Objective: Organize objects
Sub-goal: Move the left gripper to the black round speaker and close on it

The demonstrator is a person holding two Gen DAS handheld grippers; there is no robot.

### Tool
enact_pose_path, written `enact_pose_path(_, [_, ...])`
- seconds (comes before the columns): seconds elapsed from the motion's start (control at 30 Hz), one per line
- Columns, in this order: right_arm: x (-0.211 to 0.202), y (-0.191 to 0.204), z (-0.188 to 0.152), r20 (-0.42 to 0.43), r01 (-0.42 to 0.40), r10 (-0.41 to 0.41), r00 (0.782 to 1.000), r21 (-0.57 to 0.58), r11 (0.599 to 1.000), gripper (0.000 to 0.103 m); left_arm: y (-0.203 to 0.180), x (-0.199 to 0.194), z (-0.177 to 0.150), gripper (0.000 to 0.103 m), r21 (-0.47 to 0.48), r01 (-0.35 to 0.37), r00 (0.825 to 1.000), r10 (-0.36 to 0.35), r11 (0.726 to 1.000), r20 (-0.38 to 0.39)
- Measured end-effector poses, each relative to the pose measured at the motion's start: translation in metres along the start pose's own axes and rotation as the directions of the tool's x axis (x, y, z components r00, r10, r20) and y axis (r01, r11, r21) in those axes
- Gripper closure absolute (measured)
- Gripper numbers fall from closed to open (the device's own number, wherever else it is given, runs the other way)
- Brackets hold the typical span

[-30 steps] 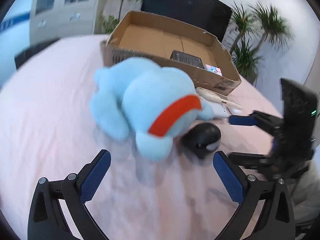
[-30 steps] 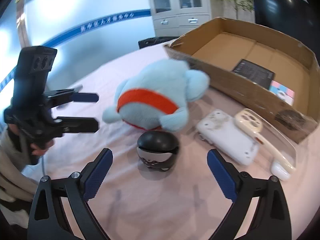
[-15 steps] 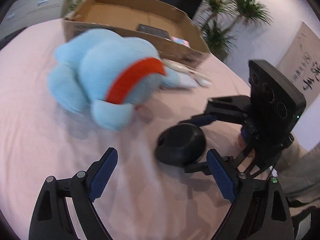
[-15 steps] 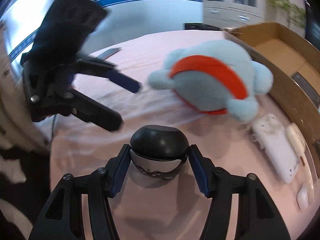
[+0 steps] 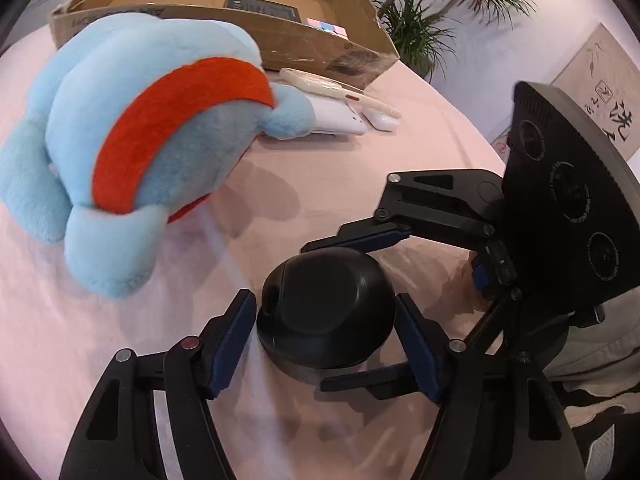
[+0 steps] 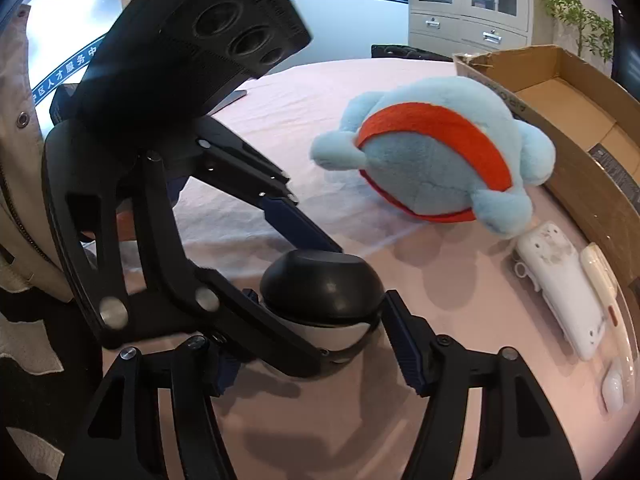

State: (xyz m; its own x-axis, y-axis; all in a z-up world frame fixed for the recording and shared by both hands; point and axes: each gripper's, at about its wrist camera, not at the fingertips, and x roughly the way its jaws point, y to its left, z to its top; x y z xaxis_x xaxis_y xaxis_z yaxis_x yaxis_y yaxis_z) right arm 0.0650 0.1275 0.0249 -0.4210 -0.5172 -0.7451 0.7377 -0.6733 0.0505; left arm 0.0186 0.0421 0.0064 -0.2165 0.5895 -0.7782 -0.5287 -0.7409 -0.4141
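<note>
Left gripper (image 5: 325, 336): its blue pads sat against the two flanks of the black dome device (image 5: 326, 308), narrowed onto it; whether they truly pressed or only touched could not be told.
Right gripper (image 6: 312, 336): closed in on the same device (image 6: 320, 296) from the opposite side, one pad touching its rim, the other hidden behind the left tool's linkage.
Key relation: the device lay directly between both tools, dead ahead of each and equally near; the two pairs of fingers crossed around it at roughly a right angle.
Device shape: round, black above and white below, standing upright on the pink tablecloth (image 5: 360, 184), with no long axis to favour either grip.
Judgement: one tool probably needed to let go before the other could lift cleanly.
Blue plush toy (image 5: 132, 140): lay on the cloth beyond the device, apart from it, to the left in the left wrist view.
White case (image 6: 560, 292): flat on the cloth, just past the plush's foot.
Cardboard box (image 5: 304, 44): farthest, open-topped, behind the plush; likely the destination, up and away from both tools.
</note>
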Motion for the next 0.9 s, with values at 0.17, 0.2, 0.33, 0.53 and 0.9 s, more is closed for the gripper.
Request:
enact_pose_path(0.17, [0.008,-0.001,-0.001,-0.042,0.022,-0.021,0.999,0.009,1.0,0.043,-0.004,0.0,-0.002,0.031,0.032,-0.029,1.0,0.029,0.999,0.006])
enact_pose_path(0.2, [0.008,-0.001,-0.001,-0.042,0.025,-0.025,0.999,0.007,1.0,0.043,-0.004,0.0,-0.004,0.027,0.041,-0.031,0.999,0.031,0.999,0.008])
enact_pose_path(0.33, [0.012,0.005,-0.002,-0.06,0.036,-0.037,0.997,-0.02,0.999,0.018,-0.014,0.003,-0.013,0.003,0.131,-0.085,0.996,0.081,0.988,0.04])
enact_pose_path(0.53, [0.015,0.011,-0.004,-0.098,0.059,-0.064,0.993,-0.048,0.997,0.001,-0.01,-0.005,-0.029,0.0,0.137,-0.094,0.987,0.074,0.986,0.145])
enact_pose_path(0.9, [-0.004,0.007,-0.005,-0.016,0.051,-0.05,0.999,0.054,0.997,0.02,-0.002,-0.026,-0.027,0.044,0.085,-0.111,0.982,0.096,0.99,0.16])
